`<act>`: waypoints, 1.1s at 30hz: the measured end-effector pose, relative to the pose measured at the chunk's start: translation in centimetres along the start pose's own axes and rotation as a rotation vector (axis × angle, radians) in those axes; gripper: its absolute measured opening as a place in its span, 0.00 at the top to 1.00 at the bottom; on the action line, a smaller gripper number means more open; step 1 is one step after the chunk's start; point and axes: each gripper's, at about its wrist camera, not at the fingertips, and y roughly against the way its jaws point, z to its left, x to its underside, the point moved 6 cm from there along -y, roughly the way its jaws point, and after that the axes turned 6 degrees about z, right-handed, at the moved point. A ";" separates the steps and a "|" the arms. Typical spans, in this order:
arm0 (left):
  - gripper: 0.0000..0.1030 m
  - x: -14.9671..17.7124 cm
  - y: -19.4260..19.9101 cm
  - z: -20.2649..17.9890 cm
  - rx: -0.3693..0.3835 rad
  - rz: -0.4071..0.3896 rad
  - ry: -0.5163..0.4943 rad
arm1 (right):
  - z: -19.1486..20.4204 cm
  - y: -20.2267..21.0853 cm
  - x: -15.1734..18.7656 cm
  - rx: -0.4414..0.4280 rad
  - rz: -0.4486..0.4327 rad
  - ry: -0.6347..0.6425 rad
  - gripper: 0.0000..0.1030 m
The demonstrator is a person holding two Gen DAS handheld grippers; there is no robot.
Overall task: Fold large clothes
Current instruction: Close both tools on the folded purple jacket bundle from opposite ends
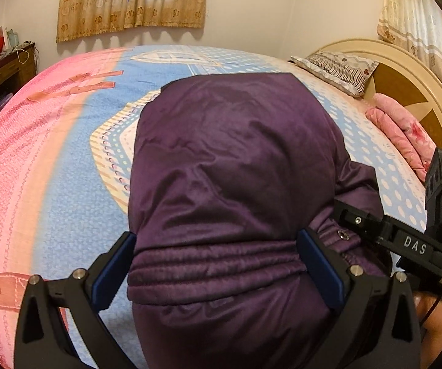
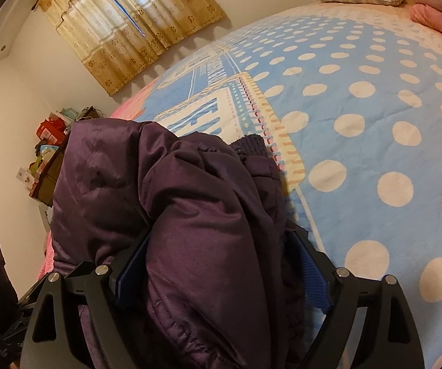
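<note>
With the purple jacket (image 1: pixel 236 166) already bundled compactly on the bed (image 1: pixel 67 153), my left tool (image 1: pixel 218 264) and right tool (image 2: pixel 218 270) straddle it wide, so I judge only release and tidying remain.

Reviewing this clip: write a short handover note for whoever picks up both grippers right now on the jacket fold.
Left gripper: wide around the ribbed hem of the purple padded jacket; firm grip unclear.
Right gripper: wide around a bunched jacket fold; pads look close to the fabric, contact unclear.
Jacket lies on the blue polka-dot bedsheet, already folded into a narrow bundle.
Left: settle the bundle, free both grippers, tidy the loose fold on the right side.
</note>
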 end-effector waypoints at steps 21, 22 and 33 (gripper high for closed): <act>0.00 0.4 -0.2 0.6 0.091 0.015 0.036 | -0.3 -0.7 -0.3 -0.051 0.041 -0.020 0.14; 0.00 0.5 -0.2 0.6 0.097 0.016 0.037 | -0.3 -0.7 -0.3 -0.050 0.042 -0.019 0.14; 0.00 2.5 5.0 -0.5 0.068 -0.082 -0.010 | 1.5 5.7 1.3 0.004 -0.038 0.075 0.12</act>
